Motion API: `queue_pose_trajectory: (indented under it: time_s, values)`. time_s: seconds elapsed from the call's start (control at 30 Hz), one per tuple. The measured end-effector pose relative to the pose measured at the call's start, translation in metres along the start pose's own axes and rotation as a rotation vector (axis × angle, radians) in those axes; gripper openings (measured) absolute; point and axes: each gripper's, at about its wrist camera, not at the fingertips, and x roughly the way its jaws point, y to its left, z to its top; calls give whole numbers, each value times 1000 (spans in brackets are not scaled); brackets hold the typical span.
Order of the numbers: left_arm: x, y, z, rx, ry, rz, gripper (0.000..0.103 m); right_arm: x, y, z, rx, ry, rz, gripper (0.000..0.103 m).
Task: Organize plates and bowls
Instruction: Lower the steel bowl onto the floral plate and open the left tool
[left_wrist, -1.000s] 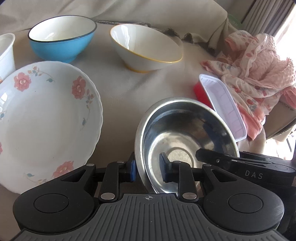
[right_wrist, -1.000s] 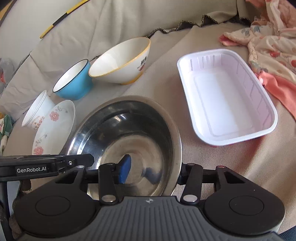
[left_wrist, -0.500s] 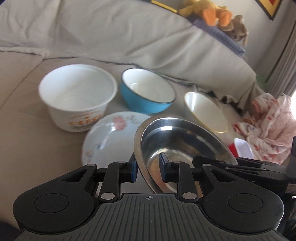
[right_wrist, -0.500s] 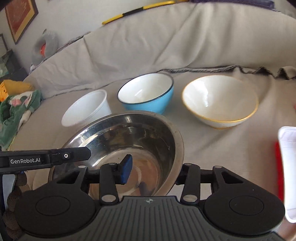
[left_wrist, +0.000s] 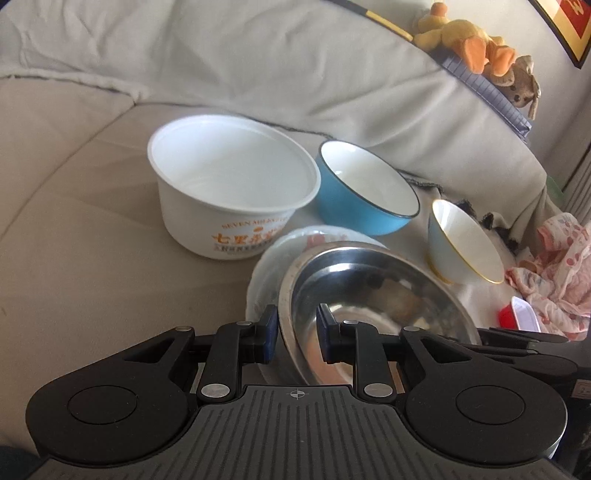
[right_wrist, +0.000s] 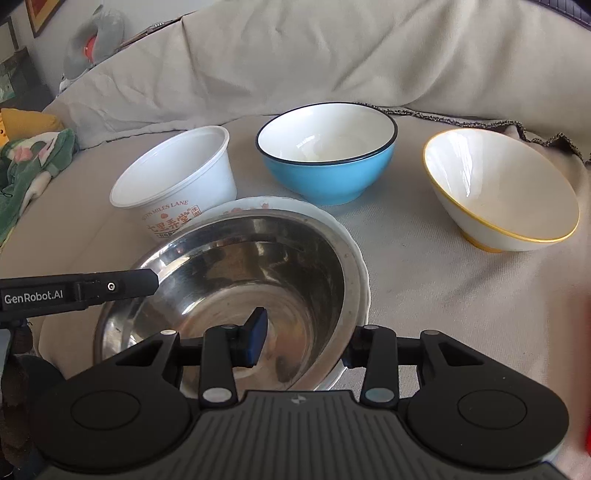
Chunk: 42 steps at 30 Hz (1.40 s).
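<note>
A steel bowl (left_wrist: 373, 295) (right_wrist: 236, 280) sits over the floral plate (left_wrist: 269, 266) (right_wrist: 280, 205). My left gripper (left_wrist: 295, 334) is shut on the bowl's left rim, one finger inside and one outside. My right gripper (right_wrist: 303, 341) straddles the bowl's right rim, shut on it. Behind stand a white plastic tub (left_wrist: 229, 184) (right_wrist: 177, 177), a blue bowl (left_wrist: 365, 188) (right_wrist: 328, 151) and a white gold-rimmed bowl (left_wrist: 465, 240) (right_wrist: 502, 192).
All stands on a beige covered sofa seat (right_wrist: 424, 280) with the backrest (left_wrist: 258, 66) behind. A pink cloth (left_wrist: 554, 266) and a red and white tray (left_wrist: 519, 317) lie at the right. Plush toys (left_wrist: 480, 48) sit on the backrest. A green cloth (right_wrist: 26, 170) lies at the left.
Both grippers have carried the steel bowl leftward from beside the tray to over the floral plate, and it now sits lower on the plate.
</note>
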Motion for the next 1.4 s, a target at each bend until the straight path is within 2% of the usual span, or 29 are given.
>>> queue_pose_trajectory:
  time_s: [0.17,0.33,0.4,0.47,0.57,0.77,0.83,0.93,1.07,1.17,1.4]
  values:
    - [-8,-4,4,63,-43,18,25,-6,-7,3,3,-36,-13,39]
    - [-5,-10,2,161,-46,129,26,-7,-8,5,-9,-63,-48,40]
    - [-2,-9,1,169,-38,128,27,-6,-10,6,-9,-67,-60,41]
    - [2,-3,4,139,-10,98,28,-3,-13,6,3,-54,-61,41]
    - [15,11,7,33,49,44,28,4,-20,4,39,-26,-52,42]
    - [33,29,8,-80,86,17,35,22,-29,0,94,7,-41,42]
    - [38,30,8,-90,102,9,32,29,-36,1,146,16,-8,44]
    - [42,29,7,-102,120,-14,31,30,-36,4,149,23,67,45]
    - [41,25,8,-106,130,8,32,27,-34,3,114,27,69,45]
    - [42,19,9,-105,153,0,38,20,-39,-4,131,36,87,45]
    - [47,3,7,-61,169,-11,38,3,-44,-21,147,40,72,45]
